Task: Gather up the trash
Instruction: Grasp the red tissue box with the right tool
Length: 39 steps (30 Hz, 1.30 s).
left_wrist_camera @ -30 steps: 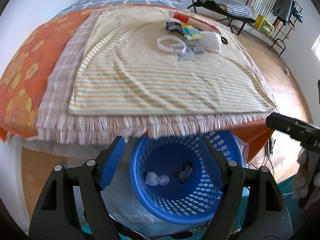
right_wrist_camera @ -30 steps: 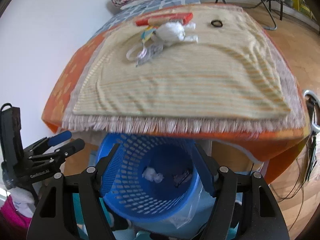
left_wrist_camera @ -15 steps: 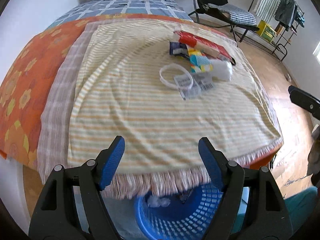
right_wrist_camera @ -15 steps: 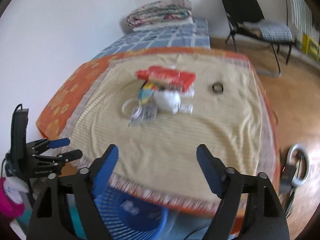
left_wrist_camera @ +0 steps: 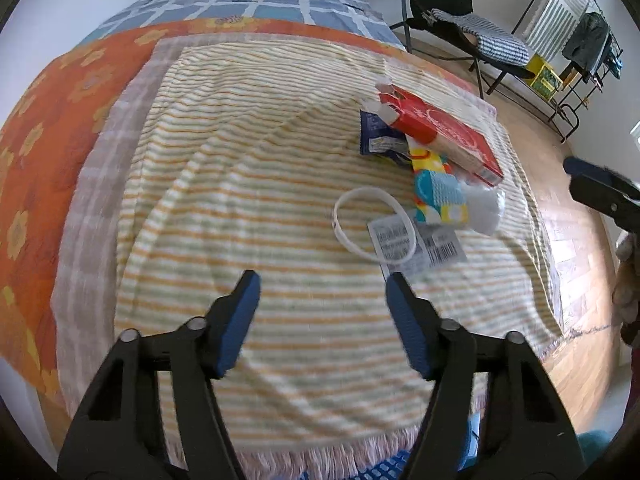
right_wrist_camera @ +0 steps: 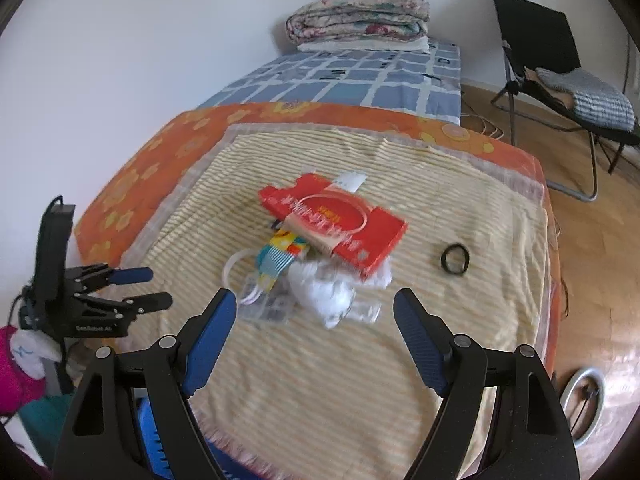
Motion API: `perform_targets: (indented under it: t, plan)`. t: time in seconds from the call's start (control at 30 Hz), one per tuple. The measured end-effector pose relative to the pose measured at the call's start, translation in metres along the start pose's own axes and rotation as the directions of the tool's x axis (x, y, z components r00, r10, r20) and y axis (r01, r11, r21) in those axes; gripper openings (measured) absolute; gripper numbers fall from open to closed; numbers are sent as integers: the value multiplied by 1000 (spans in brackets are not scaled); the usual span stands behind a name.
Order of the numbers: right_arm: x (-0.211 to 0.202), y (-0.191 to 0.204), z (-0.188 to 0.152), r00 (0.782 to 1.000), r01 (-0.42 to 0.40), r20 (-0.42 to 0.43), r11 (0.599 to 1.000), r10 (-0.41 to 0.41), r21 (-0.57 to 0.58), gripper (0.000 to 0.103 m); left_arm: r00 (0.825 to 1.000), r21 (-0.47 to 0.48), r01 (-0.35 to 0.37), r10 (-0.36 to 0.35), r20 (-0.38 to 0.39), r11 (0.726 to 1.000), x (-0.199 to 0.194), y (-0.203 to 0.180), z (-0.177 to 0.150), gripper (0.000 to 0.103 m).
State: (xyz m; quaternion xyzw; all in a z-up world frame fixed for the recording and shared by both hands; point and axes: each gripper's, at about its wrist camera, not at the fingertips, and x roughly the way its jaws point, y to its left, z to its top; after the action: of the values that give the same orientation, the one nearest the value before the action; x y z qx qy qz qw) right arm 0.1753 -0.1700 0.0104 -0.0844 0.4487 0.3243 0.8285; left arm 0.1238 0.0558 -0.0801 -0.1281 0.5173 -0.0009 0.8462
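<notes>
A pile of trash lies on the striped cloth: a red box [left_wrist_camera: 444, 136] [right_wrist_camera: 334, 222], a blue wrapper [left_wrist_camera: 378, 138], a colourful wrapper [left_wrist_camera: 438, 194] [right_wrist_camera: 276, 260], a crumpled white tissue [left_wrist_camera: 484, 208] [right_wrist_camera: 328, 288], a white plastic ring [left_wrist_camera: 374, 224] [right_wrist_camera: 234, 270] and barcode labels [left_wrist_camera: 418, 244] [right_wrist_camera: 270, 306]. A black hair tie [right_wrist_camera: 455, 259] lies apart to the right. My left gripper [left_wrist_camera: 320, 316] is open and empty, just short of the ring. My right gripper [right_wrist_camera: 314, 340] is open and empty, near the tissue. The blue basket [left_wrist_camera: 388, 472] [right_wrist_camera: 150, 436] peeks out below the cloth's front edge.
The striped cloth [left_wrist_camera: 248, 184] covers an orange flowered sheet [left_wrist_camera: 36, 136] on a bed. Folded blankets [right_wrist_camera: 360, 16] lie at the far end. A black folding chair [right_wrist_camera: 560, 68] and a clothes rack [left_wrist_camera: 576, 40] stand on the wooden floor to the right.
Both grippers have risen from over the blue basket and moved forward over the bed toward the trash pile. The basket has dropped almost out of view. Both stay open.
</notes>
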Motion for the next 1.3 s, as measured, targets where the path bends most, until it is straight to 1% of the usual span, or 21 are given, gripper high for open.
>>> perform_targets:
  t: [0.03, 0.13, 0.2, 0.23, 0.27, 0.4, 0.47, 0.5, 0.57, 0.67, 0.77, 0.9, 0.97, 1.13, 1.23, 1.3]
  plan:
    - [5, -1, 4, 1000, 5, -9, 1000, -5, -19, 81, 1000, 4, 2, -2, -9, 1000, 5, 0, 3, 57]
    - [25, -7, 20, 999, 15, -39, 998, -17, -60, 81, 1000, 16, 7, -6, -27, 1000, 19, -2, 10, 55]
    - [39, -14, 31, 998, 1, -61, 998, -4, -65, 81, 999, 25, 16, -15, -40, 1000, 27, -3, 13, 53]
    - [44, -18, 34, 998, -13, -67, 998, 9, -60, 81, 999, 32, 18, -16, -46, 999, 31, -4, 14, 48]
    - [51, -21, 39, 997, -30, -72, 998, 26, -51, 81, 999, 36, 17, -15, -51, 999, 34, -4, 15, 46]
    - [74, -35, 54, 993, -97, -65, 995, 97, 14, 81, 998, 39, 14, -12, -64, 999, 47, -3, 20, 45]
    - [84, -40, 60, 991, -114, -60, 993, 117, 42, 81, 998, 34, 17, -15, -69, 999, 52, -1, 23, 45]
    - [90, -42, 63, 991, -119, -55, 992, 122, 50, 81, 997, 29, 18, -16, -70, 999, 54, 0, 24, 42]
    - [101, -43, 68, 990, -127, -55, 990, 130, 54, 81, 997, 15, 29, -28, -71, 999, 58, 3, 27, 41]
    - [116, -45, 73, 987, -142, -70, 988, 147, 67, 81, 998, 26, 20, -18, -65, 999, 62, 1, 31, 34]
    - [127, -51, 76, 981, -169, -77, 979, 178, 113, 81, 998, 40, 14, -11, -61, 999, 64, -1, 32, 27]
    - [133, -58, 75, 967, -223, -84, 960, 239, 170, 81, 998, 41, 16, -14, -62, 999, 66, 0, 35, 10]
    - [134, -59, 73, 963, -231, -100, 957, 251, 178, 81, 998, 33, 17, -15, -60, 999, 68, 2, 38, 7]
    - [126, -53, 64, 958, -237, -136, 963, 254, 130, 81, 999, 33, 6, -4, -52, 999, 67, 1, 40, 5]
    - [120, -43, 59, 959, -224, -161, 972, 232, 67, 81, 999, 33, 2, 0, -48, 999, 64, 3, 39, 5]
    - [118, -36, 56, 963, -198, -184, 980, 196, 6, 81, 999, 33, -3, 4, -44, 999, 62, 4, 38, 5]
